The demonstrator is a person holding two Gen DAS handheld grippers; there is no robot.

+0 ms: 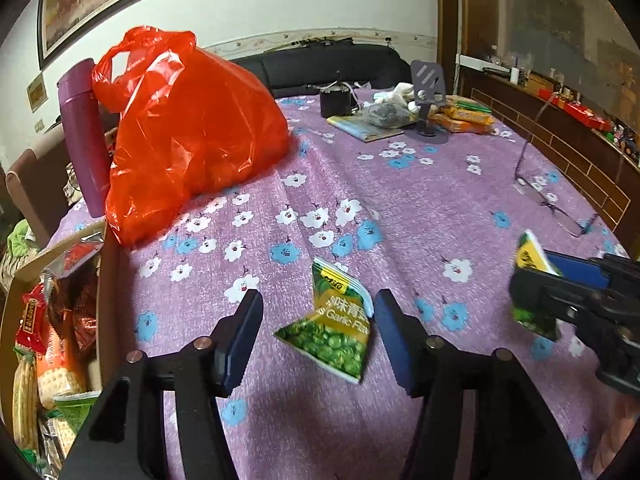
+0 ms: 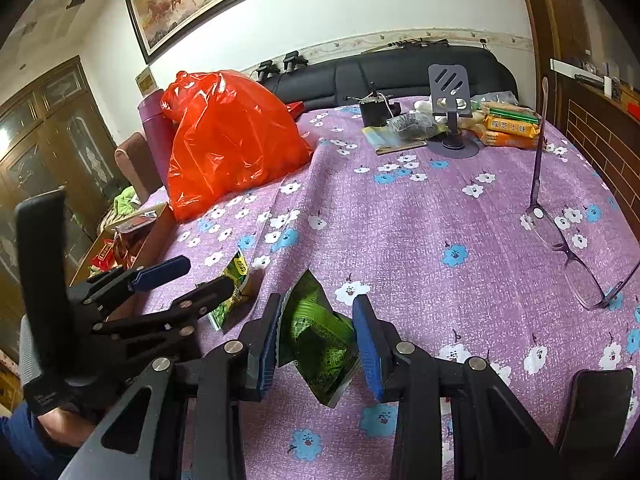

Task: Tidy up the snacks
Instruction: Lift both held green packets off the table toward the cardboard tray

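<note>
My left gripper [image 1: 320,332] has its jaws apart. Between them there is 1 green pea packet [image 1: 334,328], with yellow and green print and the words "Garlic" on it. It leans against the blue pad of my right-side finger [image 1: 390,336], but the other pad is well apart from it, so nothing presses it. Its lower corner is at the purple tablecloth [image 1: 420,208] with white and blue flowers; I cannot tell if it rests there fully.

My right gripper [image 2: 316,336] is clamped on a second green packet [image 2: 320,344]. Both blue pads press its sides, and the packet is bent between them, above the cloth. In the left wrist view this same gripper comes in from the right edge with the packet sticking out above and below the jaws.

At the left edge of the table stands an open cardboard box [image 1: 108,272] with other snacks inside: crackers, a red packet, some foil wrappers. Behind it there is a big orange plastic bag [image 1: 192,132], and a purple bottle [image 1: 80,136] just beside the bag.

At the far side of the table I see a phone stand [image 2: 454,112], yellow snack packs [image 2: 510,130] near it, and a small dark box. A pair of glasses [image 2: 568,248] lies open at the right. A dark phone [image 2: 600,412] lies near my right gripper.
</note>
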